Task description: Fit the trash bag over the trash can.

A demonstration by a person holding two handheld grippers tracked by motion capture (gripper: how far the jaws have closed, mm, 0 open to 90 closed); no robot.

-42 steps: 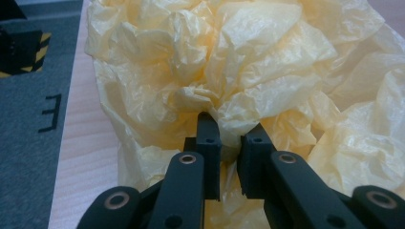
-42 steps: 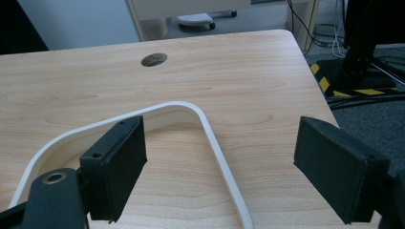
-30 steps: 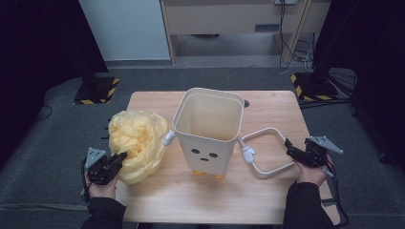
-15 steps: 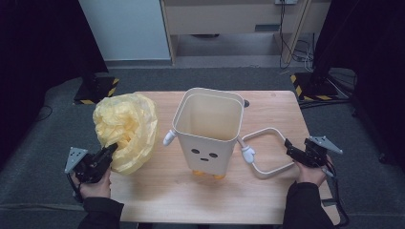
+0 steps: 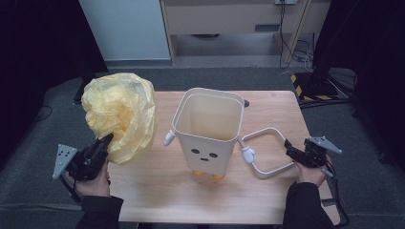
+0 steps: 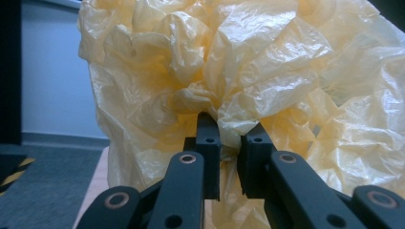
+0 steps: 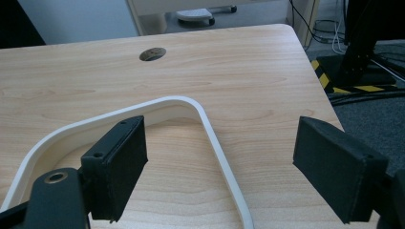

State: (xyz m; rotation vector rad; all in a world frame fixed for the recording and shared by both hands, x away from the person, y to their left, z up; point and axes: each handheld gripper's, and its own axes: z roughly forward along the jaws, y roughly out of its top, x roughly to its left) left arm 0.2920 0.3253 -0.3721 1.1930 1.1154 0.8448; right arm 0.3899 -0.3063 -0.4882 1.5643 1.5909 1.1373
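Yellow plastic bag [image 6: 229, 76] pinched in left tool [image 6: 229, 143]; right tool [image 7: 219, 164] agape around white handle [image 7: 210, 129].

A light wooden table [image 5: 157, 191] stands on grey carpet, a round cable hole [image 7: 153, 53] near its far edge. At its middle stands a cream bin [image 5: 207, 131] (with a small face on its front), and a white looped handle [image 5: 267, 152] lies flat on the wood to the bin's right.
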